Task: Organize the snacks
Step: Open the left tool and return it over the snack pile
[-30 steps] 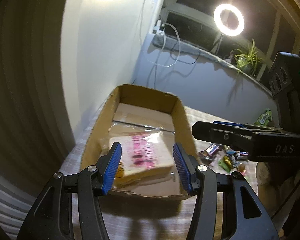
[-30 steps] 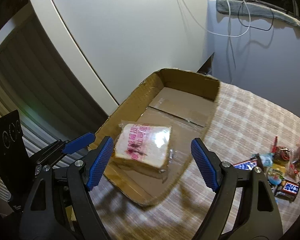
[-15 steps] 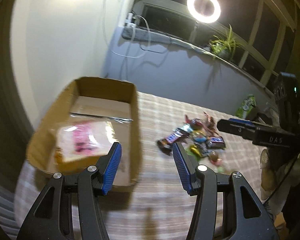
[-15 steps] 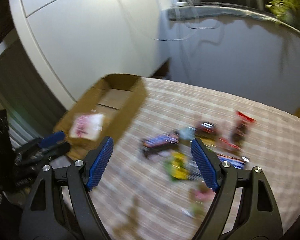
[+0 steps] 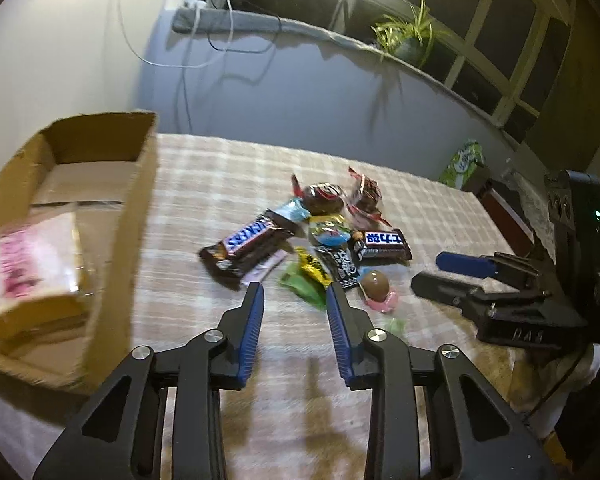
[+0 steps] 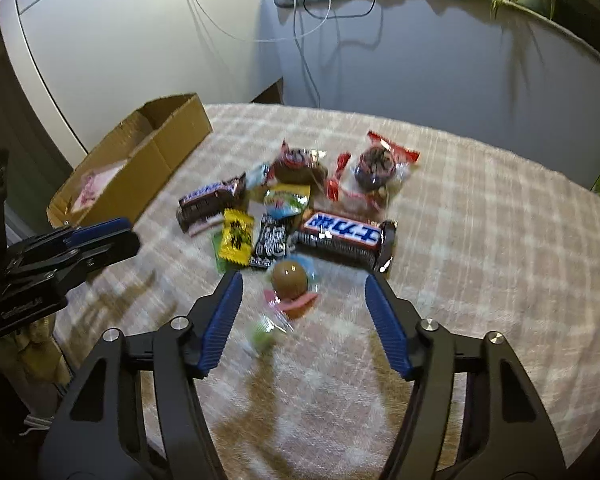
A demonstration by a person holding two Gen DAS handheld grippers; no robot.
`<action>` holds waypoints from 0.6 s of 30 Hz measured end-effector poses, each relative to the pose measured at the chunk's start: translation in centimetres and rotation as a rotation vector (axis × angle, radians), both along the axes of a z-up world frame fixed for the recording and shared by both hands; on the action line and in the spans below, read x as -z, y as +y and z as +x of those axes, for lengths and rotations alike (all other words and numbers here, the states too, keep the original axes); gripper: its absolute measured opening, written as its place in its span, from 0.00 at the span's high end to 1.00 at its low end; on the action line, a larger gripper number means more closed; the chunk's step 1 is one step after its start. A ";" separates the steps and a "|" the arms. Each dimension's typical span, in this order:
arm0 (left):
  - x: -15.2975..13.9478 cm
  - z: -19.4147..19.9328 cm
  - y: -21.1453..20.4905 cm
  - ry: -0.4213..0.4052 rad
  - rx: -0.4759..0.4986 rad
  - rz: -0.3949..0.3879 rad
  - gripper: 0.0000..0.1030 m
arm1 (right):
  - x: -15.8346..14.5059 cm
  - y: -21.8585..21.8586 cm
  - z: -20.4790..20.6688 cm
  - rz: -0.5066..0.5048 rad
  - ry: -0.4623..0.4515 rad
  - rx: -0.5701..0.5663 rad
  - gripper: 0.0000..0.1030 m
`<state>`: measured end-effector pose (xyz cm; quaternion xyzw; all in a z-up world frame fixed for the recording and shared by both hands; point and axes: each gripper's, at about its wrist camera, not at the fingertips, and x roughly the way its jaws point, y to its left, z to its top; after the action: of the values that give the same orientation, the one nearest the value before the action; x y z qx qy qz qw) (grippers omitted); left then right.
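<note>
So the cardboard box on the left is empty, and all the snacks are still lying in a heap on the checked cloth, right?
Not quite: the cardboard box already holds one wrapped bread slice, as the left wrist view shows. The other snacks do lie heaped on the checked cloth.

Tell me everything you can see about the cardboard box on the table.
The cardboard box is a shallow, open-topped tray of plain brown corrugated board, with its bottom flaps meeting in a visible seam. It rests flat on the checked tablecloth at the table's edge nearest the white wall, apart from the snack pile. Inside it, at the near end, lies one wrapped bread slice with pink print; the far end is bare. Neither tool touches it.
</note>
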<state>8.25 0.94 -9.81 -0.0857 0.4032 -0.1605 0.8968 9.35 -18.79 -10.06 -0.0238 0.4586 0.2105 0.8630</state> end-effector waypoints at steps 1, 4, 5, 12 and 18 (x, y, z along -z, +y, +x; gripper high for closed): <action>0.2 0.1 -0.4 0.004 0.004 0.003 0.74 | 0.4 0.1 0.1 -0.004 0.007 -0.006 0.40; 0.8 0.7 -1.3 0.020 0.025 0.014 0.76 | 1.3 0.6 -0.4 -0.003 0.029 -0.023 0.44; 1.0 0.8 -1.5 0.024 0.027 0.016 0.76 | 1.4 0.7 -0.6 0.003 0.033 -0.027 0.44; 2.0 2.4 -2.5 0.058 0.045 0.008 0.76 | 2.9 2.3 -1.5 -0.021 0.051 -0.054 0.49; 2.8 3.9 -3.7 0.068 0.064 0.060 0.76 | 3.2 2.8 -1.5 -0.039 0.033 -0.052 0.54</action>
<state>12.19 -2.74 -12.60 -0.0513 0.4406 -0.1741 0.8792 7.85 -15.98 -13.28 -0.0492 0.4759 0.2241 0.8491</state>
